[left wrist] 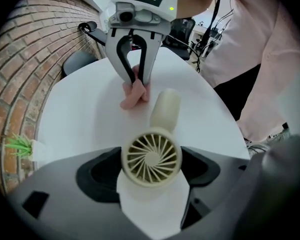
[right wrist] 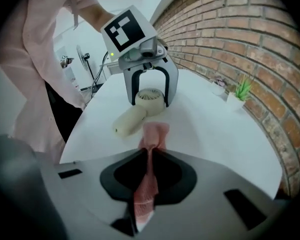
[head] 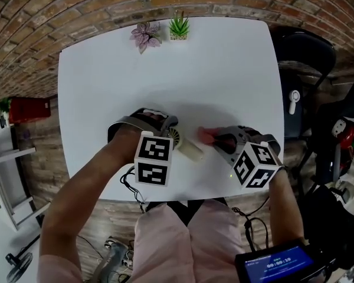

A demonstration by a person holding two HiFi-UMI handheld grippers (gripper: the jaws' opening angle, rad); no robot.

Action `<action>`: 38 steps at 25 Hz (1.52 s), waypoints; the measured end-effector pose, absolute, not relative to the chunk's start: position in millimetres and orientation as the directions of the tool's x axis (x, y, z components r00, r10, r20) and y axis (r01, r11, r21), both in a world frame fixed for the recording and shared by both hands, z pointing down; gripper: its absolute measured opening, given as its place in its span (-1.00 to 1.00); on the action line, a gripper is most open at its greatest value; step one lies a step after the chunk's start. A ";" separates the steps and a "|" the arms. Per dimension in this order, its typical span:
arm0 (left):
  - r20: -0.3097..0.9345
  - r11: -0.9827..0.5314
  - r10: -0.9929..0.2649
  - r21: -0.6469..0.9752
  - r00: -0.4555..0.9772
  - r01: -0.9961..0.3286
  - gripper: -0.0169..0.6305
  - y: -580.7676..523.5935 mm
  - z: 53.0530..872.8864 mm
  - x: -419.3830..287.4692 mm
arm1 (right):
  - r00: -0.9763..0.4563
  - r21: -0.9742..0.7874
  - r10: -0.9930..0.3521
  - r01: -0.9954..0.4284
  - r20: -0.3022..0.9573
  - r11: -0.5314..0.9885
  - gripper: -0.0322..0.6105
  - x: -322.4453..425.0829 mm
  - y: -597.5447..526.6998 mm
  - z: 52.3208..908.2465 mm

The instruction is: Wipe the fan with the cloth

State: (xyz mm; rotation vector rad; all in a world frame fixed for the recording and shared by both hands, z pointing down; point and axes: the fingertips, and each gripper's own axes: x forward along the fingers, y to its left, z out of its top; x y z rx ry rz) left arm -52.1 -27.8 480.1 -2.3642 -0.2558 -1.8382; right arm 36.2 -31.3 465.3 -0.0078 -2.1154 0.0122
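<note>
Since our left gripper (left wrist: 151,168) is clamped on the round head of the fan (right wrist: 133,117), one jaw on each side of the grille (left wrist: 151,156), we judge the hold sound. The housing looks like rigid plastic, light, and smooth enough to slip if we squeeze only its curved rim. The fan lies on its side on the white counter (head: 165,63), toward the near edge and about midway between the left and right edges. Its handle (left wrist: 165,109) points toward our right gripper (right wrist: 149,155). That gripper's jaws are pressed together on the pink cloth (right wrist: 154,133), whose free end appears to rest on the counter just beside the handle. The cloth looks soft and limp, so we expect only the part close to the jaws to press with any force. The thin grille ribs seem the fragile part; we would wipe them lightly and bear harder on the handle and housing.
</note>
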 end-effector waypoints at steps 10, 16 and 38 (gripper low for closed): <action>0.973 -0.972 0.057 0.003 0.224 0.236 0.20 -27.8 481.2 -52.5 | -0.576 0.085 0.043 0.193 0.816 0.978 -0.80 -6.2 -38.7 459.8; 0.972 -0.970 0.072 0.016 0.226 0.243 0.20 -27.2 481.4 -51.8 | -0.596 0.089 0.071 0.234 0.800 0.968 -0.80 -19.9 -36.8 462.8; 0.977 -0.966 0.054 -0.001 0.206 0.260 0.20 -27.9 484.3 -53.6 | -0.592 0.088 0.165 0.374 0.789 0.923 -0.83 -12.5 -12.5 462.1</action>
